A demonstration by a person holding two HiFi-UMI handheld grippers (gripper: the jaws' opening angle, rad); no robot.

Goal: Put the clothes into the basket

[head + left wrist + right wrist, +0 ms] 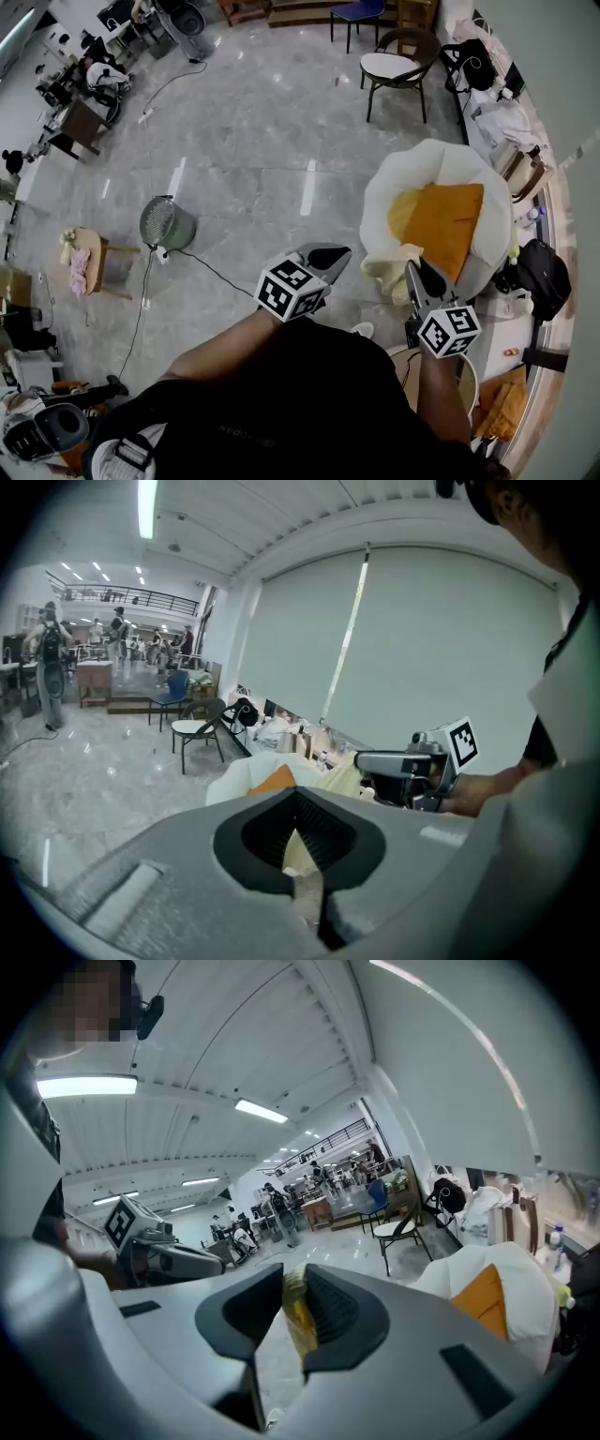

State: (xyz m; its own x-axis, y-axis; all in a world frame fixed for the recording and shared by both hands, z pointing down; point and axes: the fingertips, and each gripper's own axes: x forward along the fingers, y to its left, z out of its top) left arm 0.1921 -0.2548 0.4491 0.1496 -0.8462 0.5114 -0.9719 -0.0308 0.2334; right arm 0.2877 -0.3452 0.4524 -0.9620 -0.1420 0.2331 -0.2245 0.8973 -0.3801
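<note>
Right tongs (418, 276) were clamped on the pale yellow cloth (392, 265), draped over the basket (441, 155) near rim. Left tongs (329, 255) were closed, empty, farther from the basket. Orange garment (445, 220) lay inside.

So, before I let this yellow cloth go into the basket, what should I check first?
1. Right gripper holds the pale yellow cloth: ok, fabric sits between its jaws.
2. Cloth over the basket opening: not ok, it hangs at the near rim.
3. Room in the basket: ok, only an orange cloth lies inside.
4. Left gripper out of the way: ok, jaws together, apart from the cloth.
5. Cloth's lower end free of the floor: cannot tell.
</note>
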